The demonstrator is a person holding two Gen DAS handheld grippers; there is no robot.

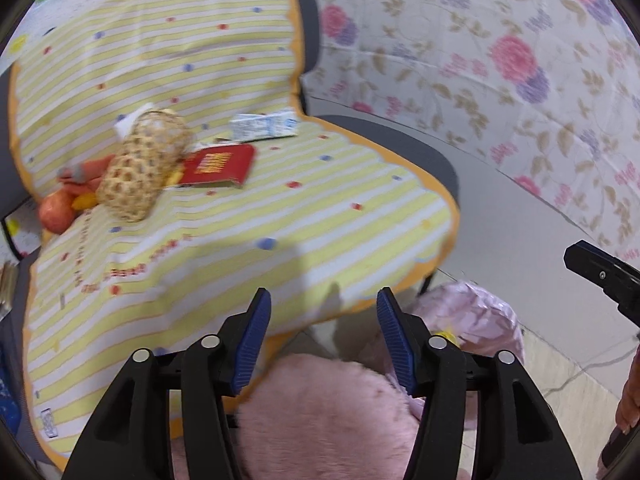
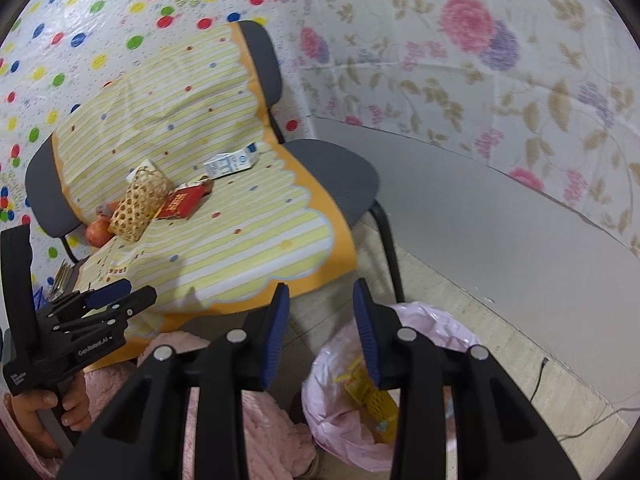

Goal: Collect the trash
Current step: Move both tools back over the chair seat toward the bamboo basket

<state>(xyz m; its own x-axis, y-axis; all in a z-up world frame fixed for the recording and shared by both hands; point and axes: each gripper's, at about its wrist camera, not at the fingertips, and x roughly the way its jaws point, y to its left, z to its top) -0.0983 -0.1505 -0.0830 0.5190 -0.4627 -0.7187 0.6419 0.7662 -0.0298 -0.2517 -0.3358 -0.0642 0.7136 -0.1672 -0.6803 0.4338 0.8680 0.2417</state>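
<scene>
left hand (image 2: 44, 408): far left of right-wrist view, lower edge, gripping the handle of my left gripper (image 1: 324, 336).
left gripper: fingers parted fairly wide, nothing between the pads; bottom centre of its own view, over the striped cloth (image 1: 240, 220) edge and pink fuzzy fabric (image 1: 320, 408).
apple (image 1: 56, 212): left edge, on the cloth, touching the basket end.
woven basket (image 1: 140, 168): left of centre, lying on its side.
red packet (image 1: 218, 168): just right of the basket, flat, touching or tucked against it, can't tell which.
white carton (image 1: 264, 126): centre, above the red packet, lying flat near the cloth's back fold.
chair (image 2: 336, 172): grey seat under the cloth, centre of right view.
right gripper (image 2: 322, 328): bottom centre of its view, fingers narrowly apart, empty, above the bag mouth.
trash bag (image 2: 432, 324): pink, lower right, on the floor beside the chair leg; yellow wrapper (image 2: 372, 396) already inside.
step: looks like between drops, both my grippers free, going for the next piece.
next move: probably reach up-frame to the red packet or carton, come in low and flat over the cloth, close on an edge, carry to the bag.
</scene>
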